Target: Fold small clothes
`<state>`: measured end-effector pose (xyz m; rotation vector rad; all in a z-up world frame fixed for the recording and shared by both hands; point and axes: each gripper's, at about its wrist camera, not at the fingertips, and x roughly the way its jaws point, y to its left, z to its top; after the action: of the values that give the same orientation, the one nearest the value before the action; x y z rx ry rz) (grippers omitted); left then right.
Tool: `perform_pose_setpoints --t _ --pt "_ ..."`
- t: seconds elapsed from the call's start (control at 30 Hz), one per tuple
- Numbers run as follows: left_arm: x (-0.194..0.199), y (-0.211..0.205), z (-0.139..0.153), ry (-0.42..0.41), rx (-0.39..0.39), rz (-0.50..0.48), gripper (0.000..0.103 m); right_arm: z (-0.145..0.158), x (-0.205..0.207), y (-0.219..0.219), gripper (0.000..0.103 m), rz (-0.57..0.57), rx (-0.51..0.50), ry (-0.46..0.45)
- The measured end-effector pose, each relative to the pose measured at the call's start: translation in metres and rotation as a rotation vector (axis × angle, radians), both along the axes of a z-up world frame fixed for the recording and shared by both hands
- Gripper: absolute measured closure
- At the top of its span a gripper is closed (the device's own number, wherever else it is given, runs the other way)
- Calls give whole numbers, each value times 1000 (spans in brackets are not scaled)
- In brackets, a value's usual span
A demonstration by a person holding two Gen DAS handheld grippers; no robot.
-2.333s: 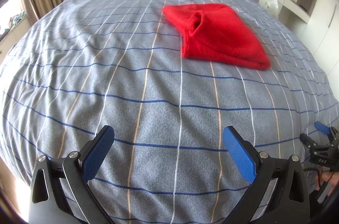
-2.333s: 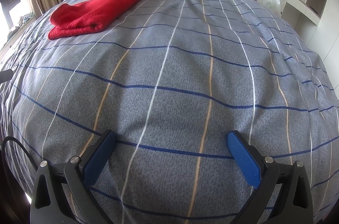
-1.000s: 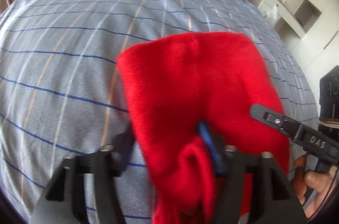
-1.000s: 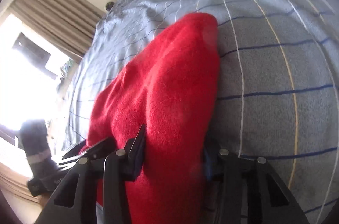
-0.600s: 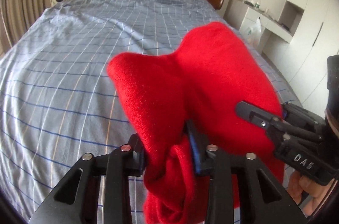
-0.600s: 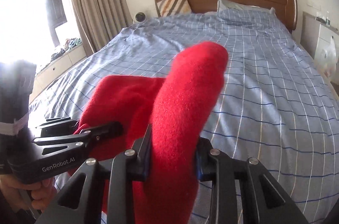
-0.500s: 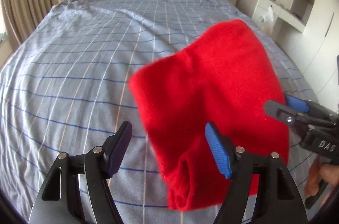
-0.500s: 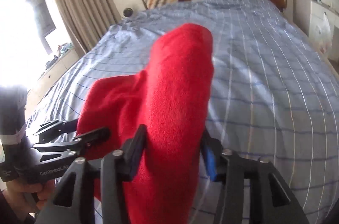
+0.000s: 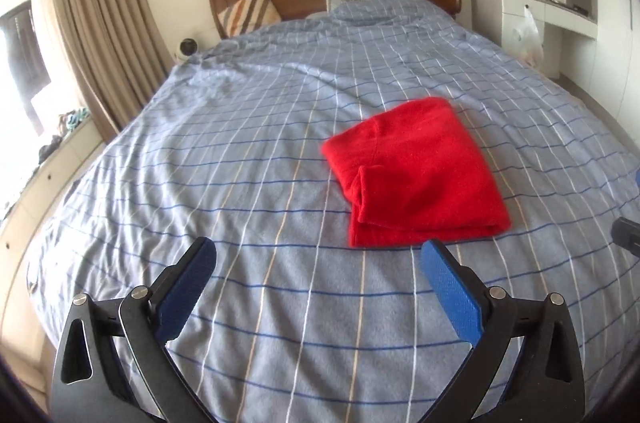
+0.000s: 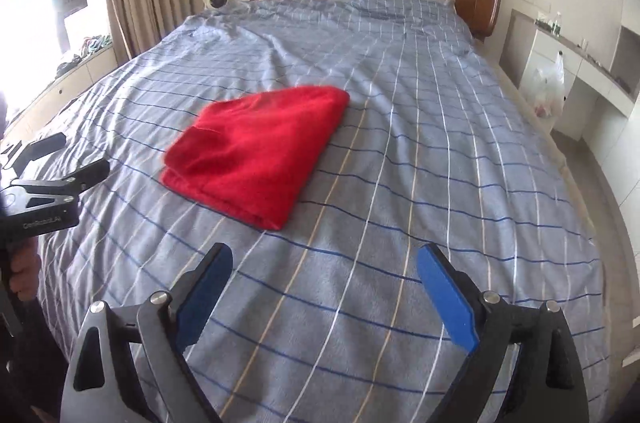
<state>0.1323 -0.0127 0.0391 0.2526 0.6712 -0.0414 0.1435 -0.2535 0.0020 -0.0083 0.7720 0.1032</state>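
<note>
- Both jaws are opening: left hand-held gripper [image 9: 316, 275] and right hand-held gripper [image 10: 324, 281] have let go, nothing between them.
- Red garment [image 9: 416, 175], clamped and lifted a second ago, now lies folded flat on the bed [image 9: 240, 151] — well ahead of both.
- Likely meaning: this fold looks finished — only tidying remains.

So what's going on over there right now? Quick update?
Left gripper and right gripper both opening, nothing between the jaws. Red garment lies folded on the bedspread. Nothing in the way.
</note>
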Motion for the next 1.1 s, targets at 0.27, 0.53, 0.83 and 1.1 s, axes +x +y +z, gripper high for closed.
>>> perform_pose_setpoints --t 0.27,0.53,0.83,1.1 --pt "-56 6 25 30 -37 56 1 43 -65 28 5 0 -1 -23" --pt "-84 14 21 107 -37 60 0 37 -101 45 5 -30 71 29" --pt "-118 19 36 74 -28 47 0 58 -123 60 1 -60 26 -12" --pt "-121 18 35 89 -25 38 0 66 -136 57 1 -89 -1 -42"
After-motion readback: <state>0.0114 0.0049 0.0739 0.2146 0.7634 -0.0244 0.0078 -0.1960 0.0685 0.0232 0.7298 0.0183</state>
